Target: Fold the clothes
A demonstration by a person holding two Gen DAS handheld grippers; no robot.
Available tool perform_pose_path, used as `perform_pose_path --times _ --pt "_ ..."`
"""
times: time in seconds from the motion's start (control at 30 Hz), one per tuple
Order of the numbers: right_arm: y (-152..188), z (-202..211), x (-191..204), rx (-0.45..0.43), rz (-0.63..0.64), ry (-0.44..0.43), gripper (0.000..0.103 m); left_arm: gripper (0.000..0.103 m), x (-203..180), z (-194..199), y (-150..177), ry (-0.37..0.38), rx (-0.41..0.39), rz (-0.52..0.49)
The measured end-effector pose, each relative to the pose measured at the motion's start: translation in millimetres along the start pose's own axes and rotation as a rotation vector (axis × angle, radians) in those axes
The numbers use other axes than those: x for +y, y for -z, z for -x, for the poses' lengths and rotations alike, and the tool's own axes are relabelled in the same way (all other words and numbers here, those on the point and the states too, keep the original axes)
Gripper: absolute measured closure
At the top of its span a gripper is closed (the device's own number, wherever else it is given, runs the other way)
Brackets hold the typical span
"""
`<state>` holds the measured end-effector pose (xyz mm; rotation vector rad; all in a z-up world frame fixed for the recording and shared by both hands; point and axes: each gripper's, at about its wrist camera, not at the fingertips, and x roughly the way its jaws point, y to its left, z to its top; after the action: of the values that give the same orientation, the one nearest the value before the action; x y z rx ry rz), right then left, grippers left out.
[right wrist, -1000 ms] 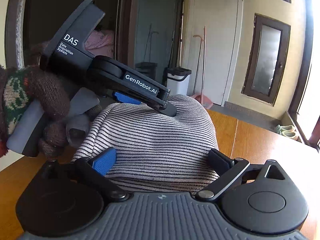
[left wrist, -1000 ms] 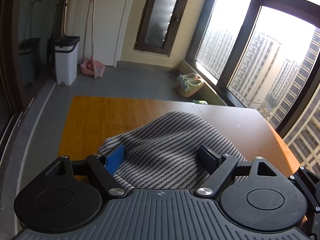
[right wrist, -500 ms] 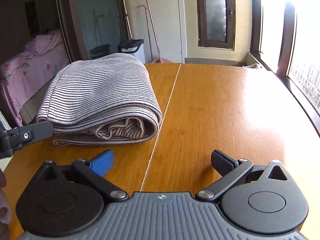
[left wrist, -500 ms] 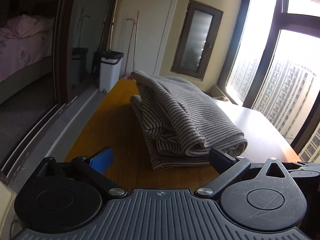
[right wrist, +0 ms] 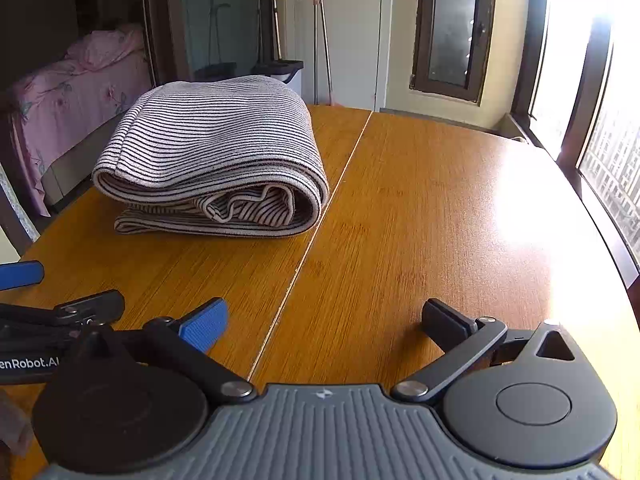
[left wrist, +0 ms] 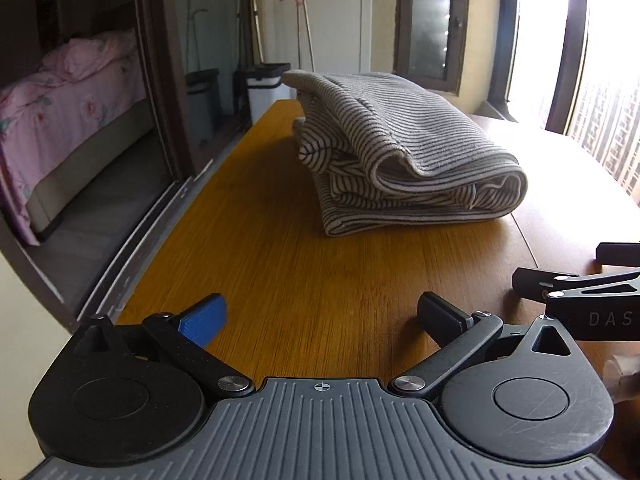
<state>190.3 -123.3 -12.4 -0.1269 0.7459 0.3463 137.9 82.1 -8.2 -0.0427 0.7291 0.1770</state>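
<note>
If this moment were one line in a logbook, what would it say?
striped garment: folded, on table | left tongs: open, empty | right tongs: open, empty | neither touches garment

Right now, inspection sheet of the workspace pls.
Surface: wooden table, seam down the middle, sun glare at right.
Job's things: striped garment folded in a stack, left of the seam.
Clutter: nothing seen on the table.
Grippers: left gripper open, right gripper open; both short of the garment, holding nothing.
Cables: nothing seen.
Surroundings: pink bed behind a doorway, bin, brooms against the wall, windows at right.
</note>
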Motion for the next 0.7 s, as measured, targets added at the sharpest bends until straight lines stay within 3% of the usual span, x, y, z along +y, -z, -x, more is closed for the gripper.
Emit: perform_pose_path --times 0.7 --pt "6.4 1.4 -1.8 -0.005 -0.034 0.036 0.000 0.000 8.9 1.4 -3.3 -0.009 0.001 0.021"
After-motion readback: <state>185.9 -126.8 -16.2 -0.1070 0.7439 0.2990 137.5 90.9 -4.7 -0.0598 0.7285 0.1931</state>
